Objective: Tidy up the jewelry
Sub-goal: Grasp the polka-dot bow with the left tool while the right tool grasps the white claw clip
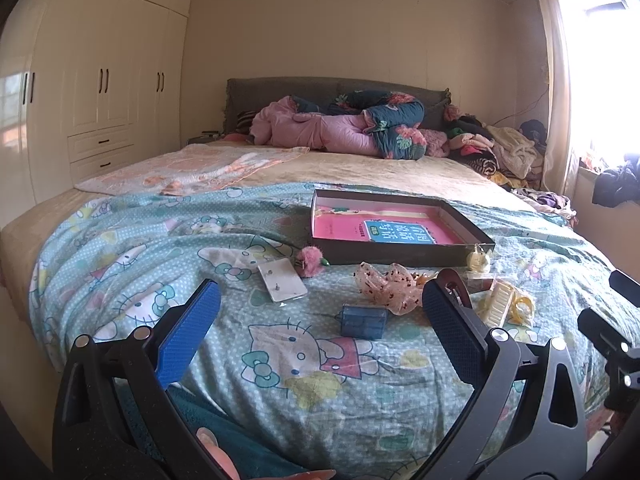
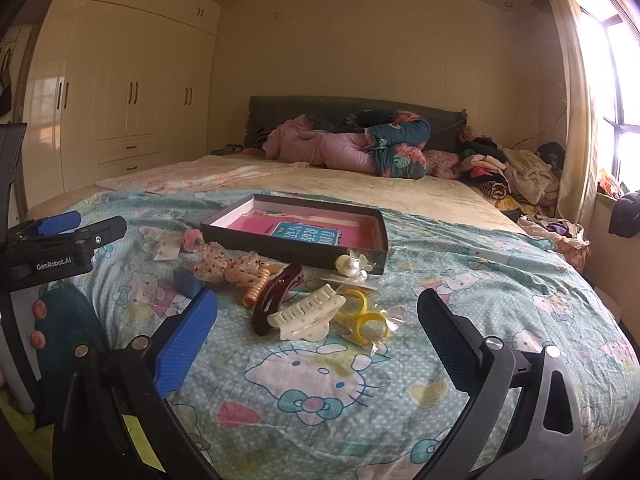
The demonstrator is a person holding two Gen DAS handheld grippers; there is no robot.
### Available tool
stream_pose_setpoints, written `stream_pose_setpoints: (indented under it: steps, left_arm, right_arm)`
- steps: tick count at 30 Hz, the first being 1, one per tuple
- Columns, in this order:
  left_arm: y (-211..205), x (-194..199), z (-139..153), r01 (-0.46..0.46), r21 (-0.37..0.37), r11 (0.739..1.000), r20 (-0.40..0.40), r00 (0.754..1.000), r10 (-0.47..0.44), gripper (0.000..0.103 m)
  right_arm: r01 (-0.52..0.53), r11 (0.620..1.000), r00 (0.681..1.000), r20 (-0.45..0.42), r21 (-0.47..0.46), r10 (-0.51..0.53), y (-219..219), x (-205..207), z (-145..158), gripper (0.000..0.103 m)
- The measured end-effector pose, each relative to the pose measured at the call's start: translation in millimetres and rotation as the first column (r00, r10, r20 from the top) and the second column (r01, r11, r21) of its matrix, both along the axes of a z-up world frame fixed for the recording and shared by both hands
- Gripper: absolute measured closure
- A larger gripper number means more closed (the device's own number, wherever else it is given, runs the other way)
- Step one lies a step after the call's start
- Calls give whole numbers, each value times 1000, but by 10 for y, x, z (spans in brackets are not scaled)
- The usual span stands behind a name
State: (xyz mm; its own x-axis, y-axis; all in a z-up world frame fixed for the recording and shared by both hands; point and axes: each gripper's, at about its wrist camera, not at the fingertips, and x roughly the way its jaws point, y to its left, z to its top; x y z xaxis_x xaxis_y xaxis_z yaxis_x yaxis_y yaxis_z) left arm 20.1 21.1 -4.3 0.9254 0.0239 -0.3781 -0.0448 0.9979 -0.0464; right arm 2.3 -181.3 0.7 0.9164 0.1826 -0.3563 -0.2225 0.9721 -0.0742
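A shallow dark box with a pink lining lies on the Hello Kitty bedspread. In front of it are scattered accessories: a small blue box, an earring card, a pink fluffy clip, a dotted bow, a dark red hair clip, a cream claw clip, yellow rings in a bag and a pearl clip. My left gripper is open and empty, just short of the blue box. My right gripper is open and empty, near the claw clip.
Rolled quilts and a pile of clothes lie at the head of the bed. Wardrobes stand along the left wall and a bright window is on the right. The left gripper's body shows at the right wrist view's left edge.
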Motion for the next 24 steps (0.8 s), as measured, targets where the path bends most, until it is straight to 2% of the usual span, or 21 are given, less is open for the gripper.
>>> stream_pose_setpoints:
  steps: [8,17,24]
  left_arm:
    - [37,300,-42,24,-44,999,-92,995,-28,11]
    - [-158,682,-106,99,-54,994,-157,982,-107,11]
    - [-346,989,-210,178,-38,983,-257,949,-181,10]
  right_arm:
    - [-73,997,993,-92,-37,69,126,247,-116,6]
    - [-108,991,987,-129,-82,97,132,571,-240,6]
    - [-146,983,980,-153,-108,128,91,791,-314,6]
